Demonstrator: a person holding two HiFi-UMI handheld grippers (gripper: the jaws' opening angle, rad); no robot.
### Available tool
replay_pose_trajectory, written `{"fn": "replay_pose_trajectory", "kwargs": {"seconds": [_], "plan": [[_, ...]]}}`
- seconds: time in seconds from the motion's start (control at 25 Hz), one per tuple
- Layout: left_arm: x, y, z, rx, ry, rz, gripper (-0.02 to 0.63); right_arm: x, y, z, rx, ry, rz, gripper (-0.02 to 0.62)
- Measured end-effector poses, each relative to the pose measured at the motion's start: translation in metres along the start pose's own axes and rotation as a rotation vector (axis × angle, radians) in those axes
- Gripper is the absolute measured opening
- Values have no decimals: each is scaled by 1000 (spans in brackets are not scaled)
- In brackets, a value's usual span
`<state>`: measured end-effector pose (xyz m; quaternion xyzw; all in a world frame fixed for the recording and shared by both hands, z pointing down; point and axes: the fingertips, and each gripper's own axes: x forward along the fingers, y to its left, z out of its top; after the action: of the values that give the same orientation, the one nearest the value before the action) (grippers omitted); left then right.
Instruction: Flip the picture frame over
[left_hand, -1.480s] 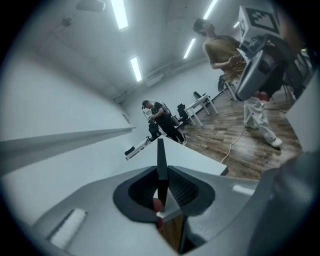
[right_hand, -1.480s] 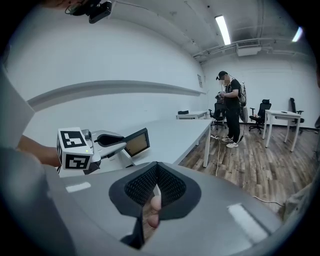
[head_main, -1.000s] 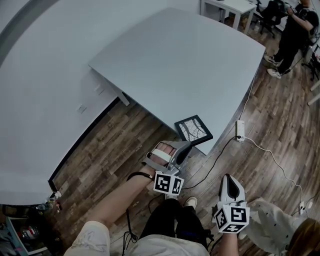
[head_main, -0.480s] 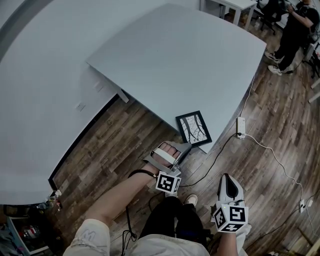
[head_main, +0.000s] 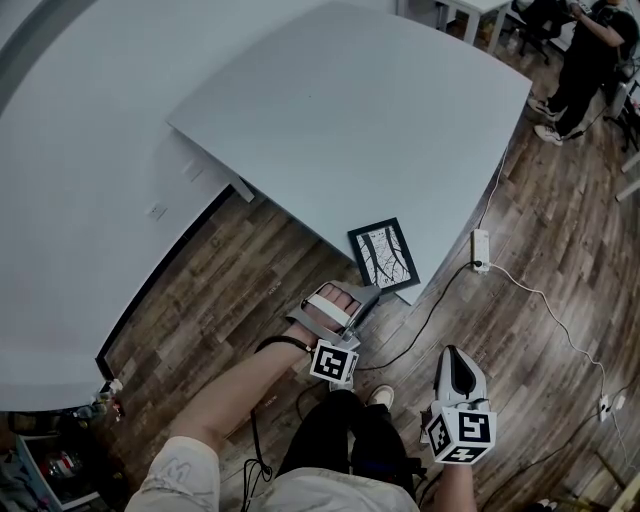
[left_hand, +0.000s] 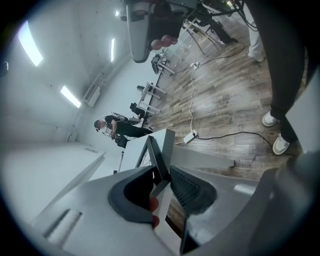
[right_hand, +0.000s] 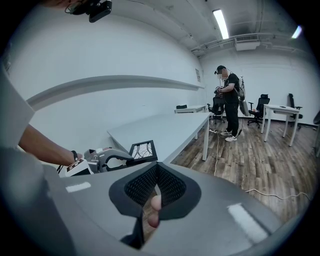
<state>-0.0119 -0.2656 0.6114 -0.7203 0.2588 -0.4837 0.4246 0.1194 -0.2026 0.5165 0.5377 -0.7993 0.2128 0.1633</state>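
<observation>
A black picture frame with a pale branching print lies picture side up at the near corner of the grey table. My left gripper reaches it from below the corner and is shut on its near edge. In the left gripper view the frame's dark edge runs up from between the jaws of the left gripper. My right gripper hangs low over the floor, right of the frame, shut on nothing. The right gripper view shows its jaws pressed together at the right gripper, with the frame and left gripper beyond.
A white power strip and its cable lie on the wood floor right of the table corner. A person in black stands at the far right near white desks and chairs. A grey wall borders the left.
The frame has swung round in the left gripper's hold, so its long side now points more away from me. The right gripper has barely moved.
</observation>
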Motion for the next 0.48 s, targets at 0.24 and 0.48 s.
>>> {"fn": "replay_pose_trajectory", "kwargs": {"seconds": [0.24,0.48], "plan": [[2,-2,-2,33,15,-6,101,0,-1,0,-2,3,1,26],[3,-14,-8,68,51,-70,194,1,-1,1,-3,1,4,26]]}}
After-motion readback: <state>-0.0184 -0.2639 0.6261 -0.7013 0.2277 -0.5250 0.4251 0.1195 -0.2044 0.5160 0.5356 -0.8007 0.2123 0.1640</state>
